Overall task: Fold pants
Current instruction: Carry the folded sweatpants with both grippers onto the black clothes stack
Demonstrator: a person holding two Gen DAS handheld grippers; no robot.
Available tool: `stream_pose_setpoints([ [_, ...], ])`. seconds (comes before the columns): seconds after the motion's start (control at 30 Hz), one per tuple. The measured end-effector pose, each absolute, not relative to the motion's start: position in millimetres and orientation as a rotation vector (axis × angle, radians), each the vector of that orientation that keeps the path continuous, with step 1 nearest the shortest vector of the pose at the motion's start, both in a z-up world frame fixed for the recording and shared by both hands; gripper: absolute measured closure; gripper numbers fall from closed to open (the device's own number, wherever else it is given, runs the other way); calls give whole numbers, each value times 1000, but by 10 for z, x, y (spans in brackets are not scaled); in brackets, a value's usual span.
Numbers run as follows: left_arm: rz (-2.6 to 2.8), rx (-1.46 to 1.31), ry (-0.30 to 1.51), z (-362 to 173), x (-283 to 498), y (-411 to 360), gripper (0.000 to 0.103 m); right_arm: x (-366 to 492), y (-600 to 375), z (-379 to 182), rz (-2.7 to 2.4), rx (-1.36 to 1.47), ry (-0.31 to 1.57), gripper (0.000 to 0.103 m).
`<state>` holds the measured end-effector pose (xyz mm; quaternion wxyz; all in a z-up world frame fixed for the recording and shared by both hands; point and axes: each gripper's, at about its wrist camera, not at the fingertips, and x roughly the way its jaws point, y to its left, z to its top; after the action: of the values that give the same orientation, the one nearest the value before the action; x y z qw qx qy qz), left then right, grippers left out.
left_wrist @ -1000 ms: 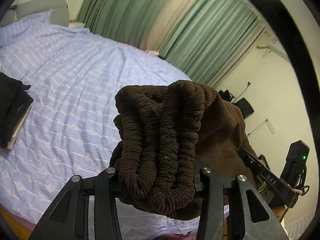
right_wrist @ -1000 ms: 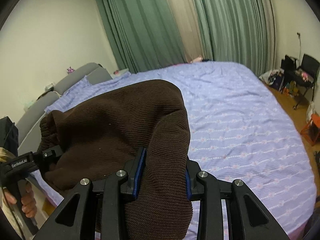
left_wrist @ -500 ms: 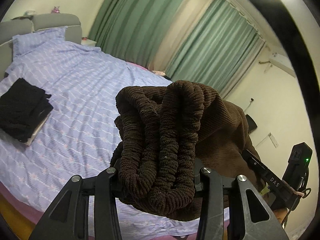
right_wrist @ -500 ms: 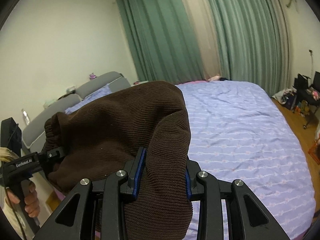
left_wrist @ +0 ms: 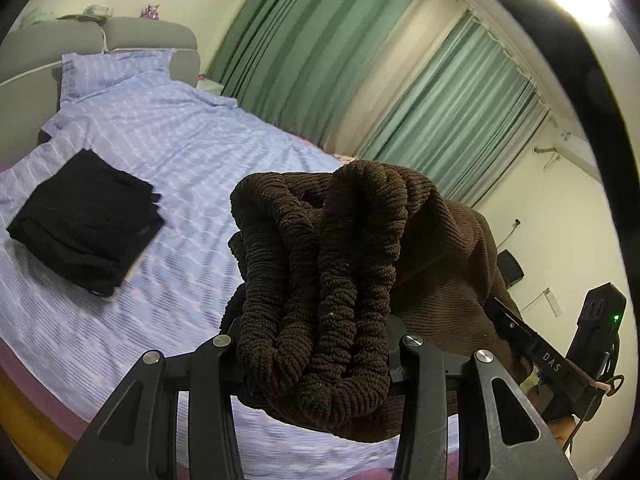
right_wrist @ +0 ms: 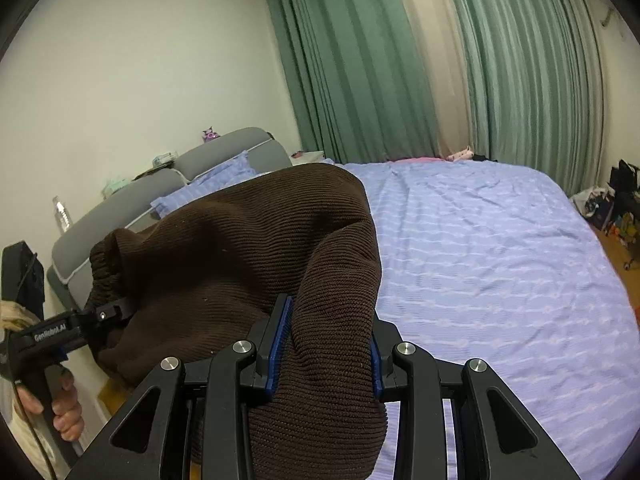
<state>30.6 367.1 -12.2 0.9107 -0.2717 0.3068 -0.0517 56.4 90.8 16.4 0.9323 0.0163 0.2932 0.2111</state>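
Note:
Brown ribbed knit pants (left_wrist: pixel 320 272) hang in the air between both grippers, above the bed's near edge. My left gripper (left_wrist: pixel 316 344) is shut on the bunched elastic waistband. My right gripper (right_wrist: pixel 324 344) is shut on a fold of the same pants (right_wrist: pixel 240 248). The right gripper also shows in the left wrist view (left_wrist: pixel 560 364) at the lower right. The left gripper shows in the right wrist view (right_wrist: pixel 100 316) at the left, clamped on the waistband. The rest of the pants hangs below, out of sight.
A bed with a lilac striped sheet (left_wrist: pixel 180 152) (right_wrist: pixel 480 248) lies ahead. A folded black garment (left_wrist: pixel 88 224) lies on its left part. A grey headboard (right_wrist: pixel 168 188) and green curtains (right_wrist: pixel 360 60) stand behind. Floor clutter (right_wrist: pixel 616 204) sits at the right.
Both grippers have risen and tilted up with the pants. The black folded garment has come fully into the left wrist view, and more wall and curtain show in the right.

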Motion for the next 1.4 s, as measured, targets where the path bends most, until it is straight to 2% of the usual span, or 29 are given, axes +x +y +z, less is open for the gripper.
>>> stream_pose_setpoints([
  [0.2, -91, -550, 703, -232, 337, 4638, 61, 599, 1832, -94, 426, 70, 658, 70],
  [0.63, 16, -568, 738, -400, 437, 6060, 61, 1015, 3236, -456, 562, 34, 751, 70],
  [1.0, -119, -512, 841, -774, 1487, 7578, 61, 1647, 4650, -881, 416, 92, 802, 70],
  [1.4, -187, -527, 1005, -1757, 2520, 8271, 61, 2534, 5490, -1715, 306, 2, 975, 70],
])
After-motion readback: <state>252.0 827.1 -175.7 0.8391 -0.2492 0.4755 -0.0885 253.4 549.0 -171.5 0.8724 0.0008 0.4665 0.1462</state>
